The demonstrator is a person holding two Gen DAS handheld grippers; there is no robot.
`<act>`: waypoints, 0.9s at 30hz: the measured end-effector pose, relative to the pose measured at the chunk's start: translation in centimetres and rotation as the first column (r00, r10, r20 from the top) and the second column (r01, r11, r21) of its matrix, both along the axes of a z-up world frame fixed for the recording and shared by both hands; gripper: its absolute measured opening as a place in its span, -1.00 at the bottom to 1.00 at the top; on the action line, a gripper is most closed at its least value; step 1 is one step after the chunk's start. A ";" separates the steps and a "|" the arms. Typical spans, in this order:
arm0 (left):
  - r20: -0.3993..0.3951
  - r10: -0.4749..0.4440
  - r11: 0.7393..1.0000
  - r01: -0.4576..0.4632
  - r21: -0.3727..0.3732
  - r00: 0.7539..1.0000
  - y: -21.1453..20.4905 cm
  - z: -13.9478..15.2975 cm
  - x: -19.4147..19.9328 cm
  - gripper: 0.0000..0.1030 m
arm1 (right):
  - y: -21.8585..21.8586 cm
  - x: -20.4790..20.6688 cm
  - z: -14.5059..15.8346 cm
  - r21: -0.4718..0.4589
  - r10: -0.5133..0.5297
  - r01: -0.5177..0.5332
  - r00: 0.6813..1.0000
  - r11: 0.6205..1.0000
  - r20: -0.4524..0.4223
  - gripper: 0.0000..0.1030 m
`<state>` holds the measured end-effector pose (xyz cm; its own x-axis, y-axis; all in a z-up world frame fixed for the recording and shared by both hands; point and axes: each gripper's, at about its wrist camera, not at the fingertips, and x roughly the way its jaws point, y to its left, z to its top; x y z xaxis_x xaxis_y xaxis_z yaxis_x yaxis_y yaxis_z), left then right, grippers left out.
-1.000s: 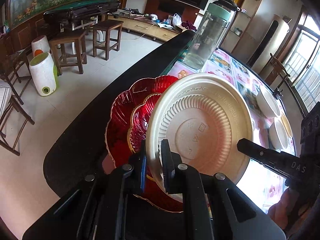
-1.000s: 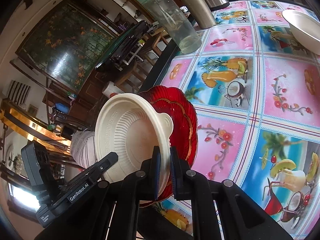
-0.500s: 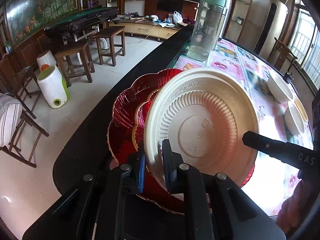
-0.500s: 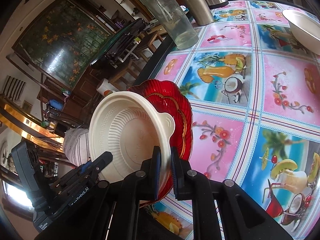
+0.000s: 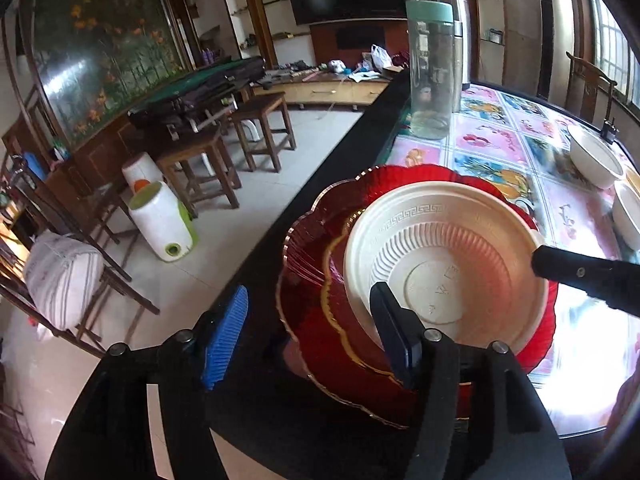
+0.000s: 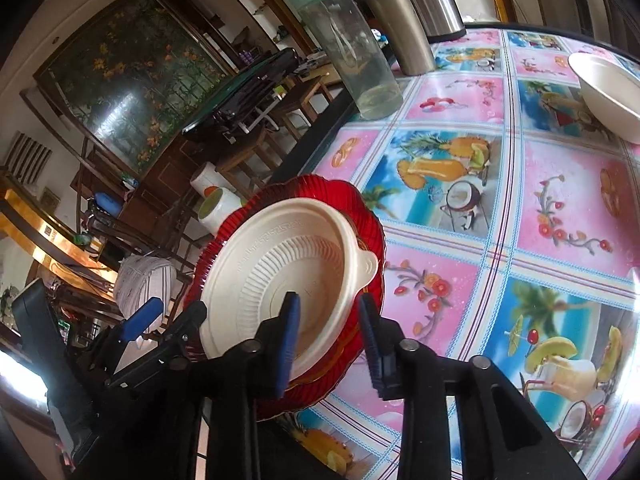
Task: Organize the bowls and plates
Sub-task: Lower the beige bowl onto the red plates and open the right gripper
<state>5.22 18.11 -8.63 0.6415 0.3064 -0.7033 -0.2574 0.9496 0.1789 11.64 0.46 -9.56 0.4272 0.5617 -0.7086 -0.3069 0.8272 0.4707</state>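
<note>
Both tools, left and right, are gaping wide; our cream bowl is sitting on the red plates at the surface edge, two white bowls waiting.

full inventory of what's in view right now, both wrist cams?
cream bowl: 1, cream, on the red plates
red plates: 2 at least, red with gold rim, stacked at the table's near edge
white bowls: 2 clear, white, far right of the table
clear bottle: 1, clear with mint lid, table's far edge
steel flasks: 2, silver, behind the bottle
table: 1, pink and blue fruit-print cover
wooden stools: several, brown, on the floor
left gripper: open
right gripper: open
</note>
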 end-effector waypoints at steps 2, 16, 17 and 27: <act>0.021 0.008 1.000 -0.008 0.025 1.000 0.1 0.4 -0.4 0.23 | -0.6 -0.3 0.6 0.007 -0.006 0.005 0.999 1.000 0.032 -0.21; 0.129 -0.047 0.989 0.028 0.146 0.990 -3.1 3.1 -2.0 0.30 | -11.6 -1.2 1.9 0.149 -0.204 0.183 0.969 0.972 0.138 -0.03; 0.131 -0.058 0.988 0.037 0.151 0.990 -3.6 3.3 -2.0 0.30 | -12.3 -1.2 1.9 0.154 -0.218 0.197 0.966 0.968 0.137 -0.03; 0.148 -0.176 0.965 0.141 0.221 0.973 -10.1 4.9 -1.7 0.46 | -18.3 -2.3 1.7 0.194 -0.302 0.274 0.943 0.942 0.137 -0.03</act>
<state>3.48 8.03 -3.75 0.7955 0.3188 -0.5154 -0.1489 0.9272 0.3437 9.32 -17.84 -7.90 0.6899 0.5031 -0.5205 -0.1516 0.8035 0.5757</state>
